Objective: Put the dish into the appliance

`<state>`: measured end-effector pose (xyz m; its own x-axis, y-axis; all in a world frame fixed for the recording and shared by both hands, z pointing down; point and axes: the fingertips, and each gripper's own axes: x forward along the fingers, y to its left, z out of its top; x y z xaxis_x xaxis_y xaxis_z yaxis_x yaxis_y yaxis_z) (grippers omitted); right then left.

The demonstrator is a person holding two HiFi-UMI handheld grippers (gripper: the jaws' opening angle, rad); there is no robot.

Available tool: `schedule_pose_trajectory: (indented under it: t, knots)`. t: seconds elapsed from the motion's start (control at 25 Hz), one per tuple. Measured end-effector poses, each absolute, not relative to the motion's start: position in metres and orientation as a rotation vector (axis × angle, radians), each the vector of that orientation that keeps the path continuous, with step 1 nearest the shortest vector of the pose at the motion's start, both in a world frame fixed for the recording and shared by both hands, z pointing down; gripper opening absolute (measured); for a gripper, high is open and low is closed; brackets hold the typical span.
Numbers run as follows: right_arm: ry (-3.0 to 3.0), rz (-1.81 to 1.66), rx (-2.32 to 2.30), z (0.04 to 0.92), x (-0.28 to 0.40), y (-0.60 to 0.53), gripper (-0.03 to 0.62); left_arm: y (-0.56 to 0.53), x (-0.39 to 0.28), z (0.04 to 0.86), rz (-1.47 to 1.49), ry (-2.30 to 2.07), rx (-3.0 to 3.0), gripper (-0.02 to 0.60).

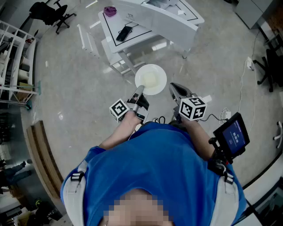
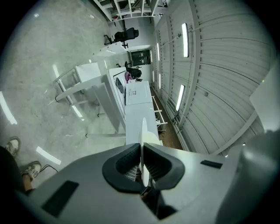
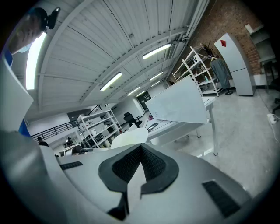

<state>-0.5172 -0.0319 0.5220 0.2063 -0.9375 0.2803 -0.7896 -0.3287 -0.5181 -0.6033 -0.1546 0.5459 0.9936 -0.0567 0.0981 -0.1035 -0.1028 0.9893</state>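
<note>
White dish [image 1: 151, 79] rim-clamped in left hand-held gripper [image 1: 139, 90]; right hand-held gripper [image 1: 174, 88] closed, empty.

Looks like a big lab or workshop hall, kinda converted-warehouse vibes. Polished concrete floor [image 1: 66, 97], ribbed metal ceiling [image 3: 109, 35] with long strip lights [image 3: 156, 51], and a brick wall [image 3: 218, 17] at one end. White metal shelving racks [image 3: 199, 65] stand along the sides. There are white benches [image 1: 112, 26] on thin legs, black office chairs [image 1: 48, 12] parked around, and a cable [image 1: 242, 86] trailing across the floor.
</note>
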Motion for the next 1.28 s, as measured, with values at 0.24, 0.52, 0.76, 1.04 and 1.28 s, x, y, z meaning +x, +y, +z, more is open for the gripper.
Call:
schedule_pose_trajectory:
  t: [0.24,0.52,0.76,1.04,1.28]
  knots:
    - [1.633,-0.817,-2.226,0.521,-0.516,-0.032,0.002,-0.155,-0.601,0.543,0.049,-0.113,1.687,0.015]
    - [1.624,-0.798,-2.254,0.52,-0.521,-0.031,0.002,-0.153,-0.603,0.541,0.047,-0.093,1.674,0.015]
    - [1.593,-0.787,-2.266,0.52,-0.522,-0.03,0.002,-0.153,-0.604,0.544,0.065,-0.086,1.672,0.015]
    - [1.542,-0.775,-2.294,0.519,-0.528,-0.028,0.002,-0.154,-0.606,0.54,0.081,-0.052,1.672,0.015]
    - [1.427,-0.782,-2.348,0.524,-0.53,-0.008,0.002,-0.145,-0.597,0.547,0.134,0.003,1.655,0.015]
